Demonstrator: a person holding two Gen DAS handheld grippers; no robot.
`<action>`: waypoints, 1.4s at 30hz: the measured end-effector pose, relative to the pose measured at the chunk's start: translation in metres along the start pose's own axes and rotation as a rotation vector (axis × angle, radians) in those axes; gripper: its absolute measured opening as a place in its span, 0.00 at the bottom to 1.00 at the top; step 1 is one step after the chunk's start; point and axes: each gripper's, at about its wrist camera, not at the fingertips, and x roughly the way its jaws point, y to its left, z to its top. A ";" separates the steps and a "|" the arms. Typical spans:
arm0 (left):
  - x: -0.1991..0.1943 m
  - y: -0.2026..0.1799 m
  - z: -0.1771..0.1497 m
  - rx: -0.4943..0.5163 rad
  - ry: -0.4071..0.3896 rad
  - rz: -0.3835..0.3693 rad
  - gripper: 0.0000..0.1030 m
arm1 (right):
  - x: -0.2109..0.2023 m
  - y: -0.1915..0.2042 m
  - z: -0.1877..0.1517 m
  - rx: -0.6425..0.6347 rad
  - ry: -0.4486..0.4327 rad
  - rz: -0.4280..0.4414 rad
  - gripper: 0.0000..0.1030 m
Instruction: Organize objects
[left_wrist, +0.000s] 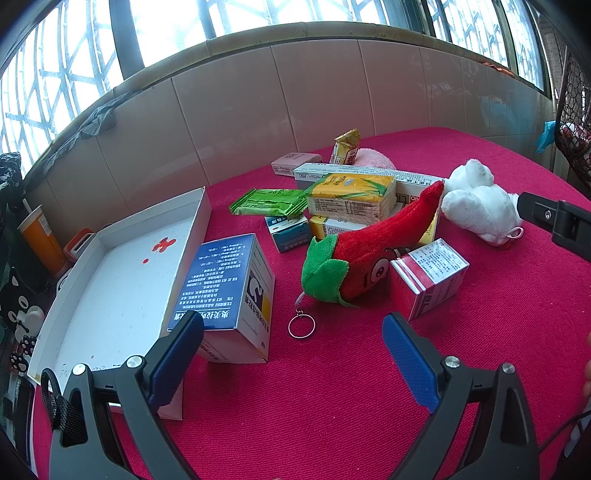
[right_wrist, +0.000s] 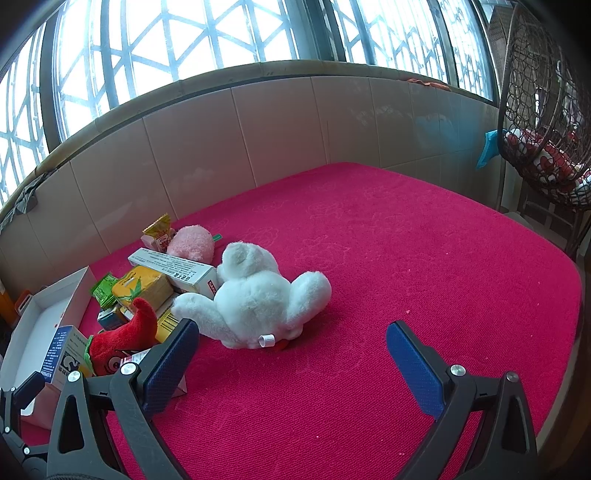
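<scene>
Two grippers we hold wide apart, nothing between their fingers: the left gripper and the right gripper, both over the red cloth. We take the red chili plush as landmark. Just left of it a blue-and-white box leans against the white tray. Just right of it sits a pink carton. Behind it, boxes and packets are heaped, with a white plush animal beyond on the right.
</scene>
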 end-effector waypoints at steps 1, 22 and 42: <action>0.000 0.000 0.000 0.000 0.000 0.000 0.94 | 0.000 0.000 0.000 0.001 0.000 0.000 1.00; 0.000 0.000 0.000 0.001 0.002 0.001 0.94 | 0.003 -0.001 -0.003 0.013 0.007 0.003 1.00; 0.005 0.059 0.002 -0.136 0.044 -0.275 0.94 | 0.000 -0.048 0.019 0.050 0.085 0.174 1.00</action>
